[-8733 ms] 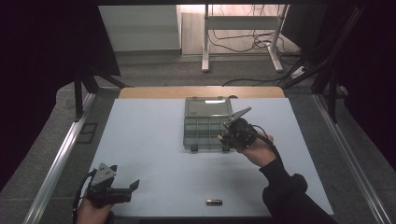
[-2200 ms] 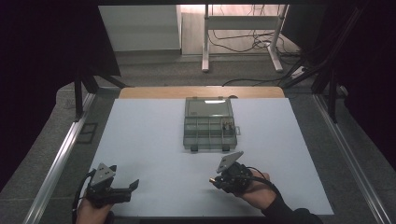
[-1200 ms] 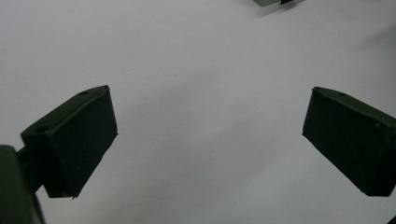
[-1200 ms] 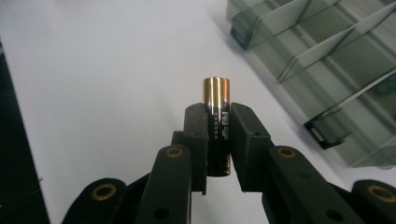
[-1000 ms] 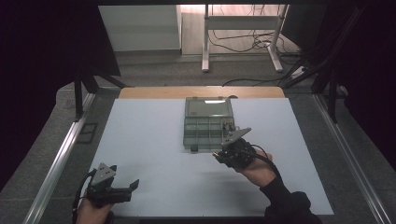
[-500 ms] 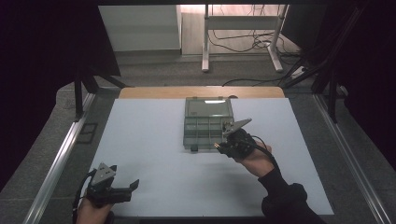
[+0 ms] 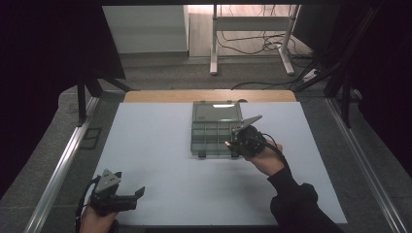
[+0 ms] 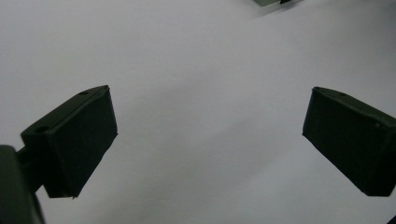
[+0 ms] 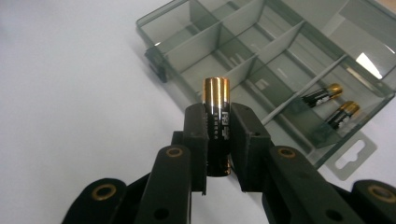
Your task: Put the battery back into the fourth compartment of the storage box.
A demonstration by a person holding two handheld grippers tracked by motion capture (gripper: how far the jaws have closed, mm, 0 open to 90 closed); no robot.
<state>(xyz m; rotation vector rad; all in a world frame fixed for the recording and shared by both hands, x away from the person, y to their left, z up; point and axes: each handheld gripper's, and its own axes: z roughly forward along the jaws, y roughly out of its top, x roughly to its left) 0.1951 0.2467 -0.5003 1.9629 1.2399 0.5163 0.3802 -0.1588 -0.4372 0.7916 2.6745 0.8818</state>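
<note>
battery in the grip, box just ahead

the step in hand looks like the carry: the right gripper [image 9: 218, 140] pinches a black-and-gold cylindrical battery [image 9: 217, 126] between its two black jaws, gold cap pointing up and away from the camera, body upright between the pads. in the high view the right gripper [image 7: 243, 141] hangs at the near right edge of the smoky transparent plastic compartment box [image 7: 214, 130], whose lid stands open toward the far side of the pale blue-white table top [image 7: 155, 145].

in the right gripper view the box [image 9: 280, 60] lies just beyond the battery, its dividers marking off several cells. two more black-and-gold batteries [image 9: 322, 95] lie side by side in a cell at the right end of the box, near the hanging tab; the other cells that can be seen look bare.

the left gripper [image 7: 114, 196] rests low at the near left corner of the table, well apart from the box, its jaws spread wide with nothing between them; in its own view the left gripper [image 8: 210, 140] has bare table under it.

the next move, as i judge it, calls for bringing the battery over a cell, likely the one that already has two, tilting it to lie flat along the dividers, lowering it inside the walls and only then letting the jaws part, so it does not bounce out or catch on a divider.
</note>
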